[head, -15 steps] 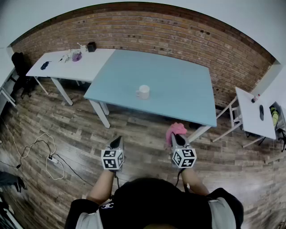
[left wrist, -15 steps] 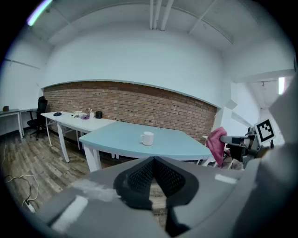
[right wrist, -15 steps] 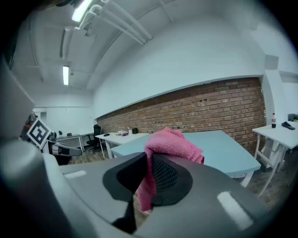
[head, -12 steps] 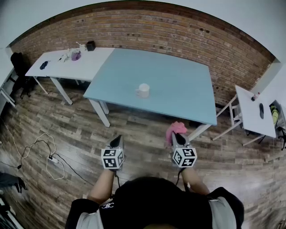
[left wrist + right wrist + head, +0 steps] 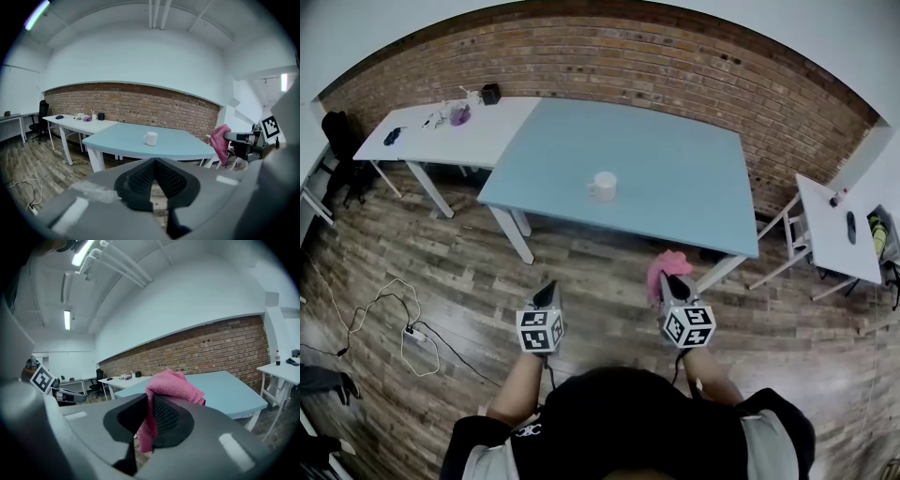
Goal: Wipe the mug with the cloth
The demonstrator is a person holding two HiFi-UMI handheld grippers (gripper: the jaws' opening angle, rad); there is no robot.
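Left gripper: jaws closed flat on each other with nothing between them. It hangs over the floor, short of the table, and is likely kept free to steady the mug.
Right gripper: jaws clamped on a pink terry cloth. A bunch of cloth stands above the pads and a tail hangs below, so a soft wad sits ahead of the tips as a wiping face.
Mug position: the white ceramic mug stands upright and alone near the middle of the light blue rectangular table, handle toward the person's left.
Task state: wiping not begun; both grippers are well apart from the mug.
Edges: the table's near long edge lies between the grippers and the mug. The mug is well in from every edge.
Open room: the top is bare all round the mug. A white cable lies on the floor off to the left, outside the direct line.
Neighbours: a white table butts against the left end.
Risk: an unheld mug may slide under cloth pressure.
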